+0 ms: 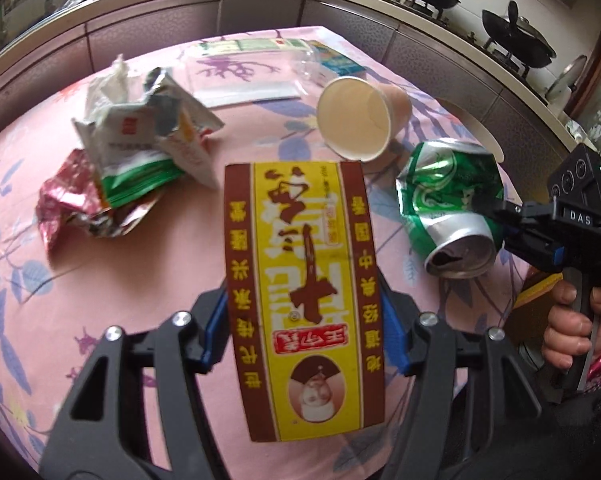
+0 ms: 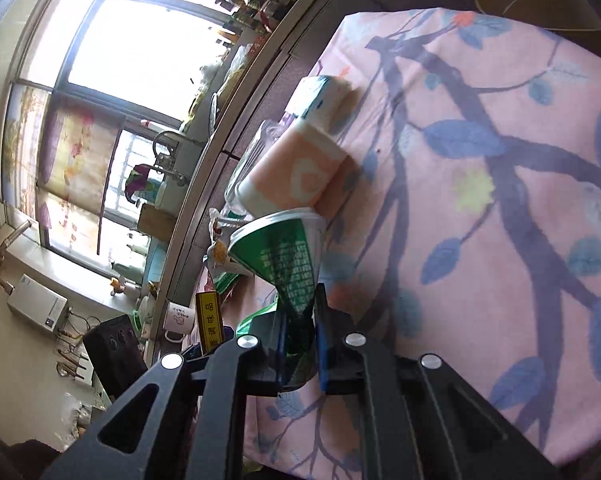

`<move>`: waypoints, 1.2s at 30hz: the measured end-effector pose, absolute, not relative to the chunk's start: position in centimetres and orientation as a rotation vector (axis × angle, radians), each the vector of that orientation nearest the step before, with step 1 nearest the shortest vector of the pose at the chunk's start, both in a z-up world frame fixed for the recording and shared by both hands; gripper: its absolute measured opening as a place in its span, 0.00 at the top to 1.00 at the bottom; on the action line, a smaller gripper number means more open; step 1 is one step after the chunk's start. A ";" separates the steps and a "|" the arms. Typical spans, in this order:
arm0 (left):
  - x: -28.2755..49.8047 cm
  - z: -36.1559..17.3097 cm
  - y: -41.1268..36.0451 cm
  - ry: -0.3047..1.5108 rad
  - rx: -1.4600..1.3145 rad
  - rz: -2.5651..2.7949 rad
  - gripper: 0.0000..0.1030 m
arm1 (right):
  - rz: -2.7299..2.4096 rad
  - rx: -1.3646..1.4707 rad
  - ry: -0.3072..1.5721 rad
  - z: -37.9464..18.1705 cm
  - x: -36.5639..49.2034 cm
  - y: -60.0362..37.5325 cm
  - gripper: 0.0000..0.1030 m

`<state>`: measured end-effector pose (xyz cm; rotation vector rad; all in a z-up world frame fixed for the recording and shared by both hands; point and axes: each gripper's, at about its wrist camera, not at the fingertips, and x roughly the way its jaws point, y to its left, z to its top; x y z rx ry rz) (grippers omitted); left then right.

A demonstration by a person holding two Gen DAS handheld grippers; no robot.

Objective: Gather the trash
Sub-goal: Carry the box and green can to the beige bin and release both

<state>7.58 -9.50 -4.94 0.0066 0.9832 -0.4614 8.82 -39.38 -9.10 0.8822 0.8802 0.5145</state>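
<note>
Carton: a flat yellow and brown printed carton [image 1: 304,300] fills the centre of the left wrist view, long axis running from bottom to top of the frame, print upside down.
Left gripper [image 1: 304,316]: fingers clamp the carton's two long edges.
Can: a crushed green aluminium can [image 1: 448,208] (dented, shiny) sits at right, open end toward lower right.
Right gripper [image 1: 504,220]: closed tight on the can's pinched wall.
Paper cup [image 1: 356,120]: on its side on the pink floral tablecloth [image 1: 100,300], mouth facing the camera.
Wrappers [image 1: 132,160]: crumpled foil and plastic, upper left.
</note>
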 end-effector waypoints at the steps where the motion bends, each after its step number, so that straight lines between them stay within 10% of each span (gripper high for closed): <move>1: 7.8 -5.0 -10.1 0.988 0.022 -0.477 0.41 | 0.508 0.902 0.871 -9.2 8.6 -40.1 0.92; 36: 19.0 -0.5 -37.5 1.003 0.229 -0.889 0.42 | 0.178 1.077 0.512 -9.1 12.0 -62.4 0.92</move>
